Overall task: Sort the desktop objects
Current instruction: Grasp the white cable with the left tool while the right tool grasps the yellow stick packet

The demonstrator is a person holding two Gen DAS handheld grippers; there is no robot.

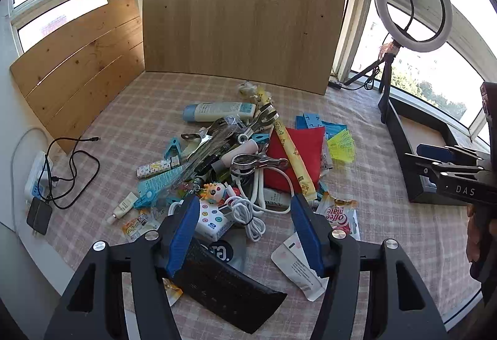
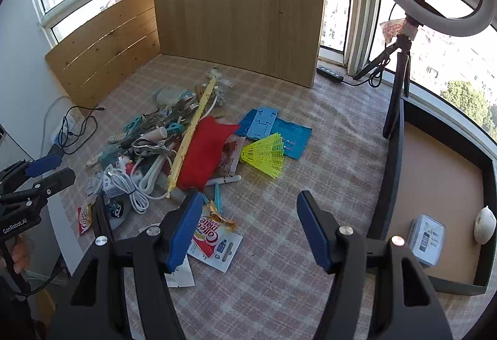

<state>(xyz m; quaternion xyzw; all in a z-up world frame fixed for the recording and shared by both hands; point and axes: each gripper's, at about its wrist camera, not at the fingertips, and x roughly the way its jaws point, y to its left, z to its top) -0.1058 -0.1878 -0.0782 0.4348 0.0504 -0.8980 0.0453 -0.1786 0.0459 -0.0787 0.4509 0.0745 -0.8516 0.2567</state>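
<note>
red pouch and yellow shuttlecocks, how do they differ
The red pouch is solid and soft-looking; the yellow shuttlecocks are see-through plastic mesh, several nested in a row. The pouch is the larger. The pouch lies in the clutter with a long yellow strip over its edge; the shuttlecocks lie outside the heap, partly on a blue packet. Both lie on the checked cloth, untouched by either gripper.

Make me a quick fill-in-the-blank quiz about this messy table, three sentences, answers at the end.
1. The pillow-shaped fabric pouch in the pile is coloured ____.
2. The neon yellow plastic shuttlecock lies partly on flat ____ packets.
3. The black-rimmed tray holds a white oval object and a small clear ____.

Missing words: red; blue; box
</note>
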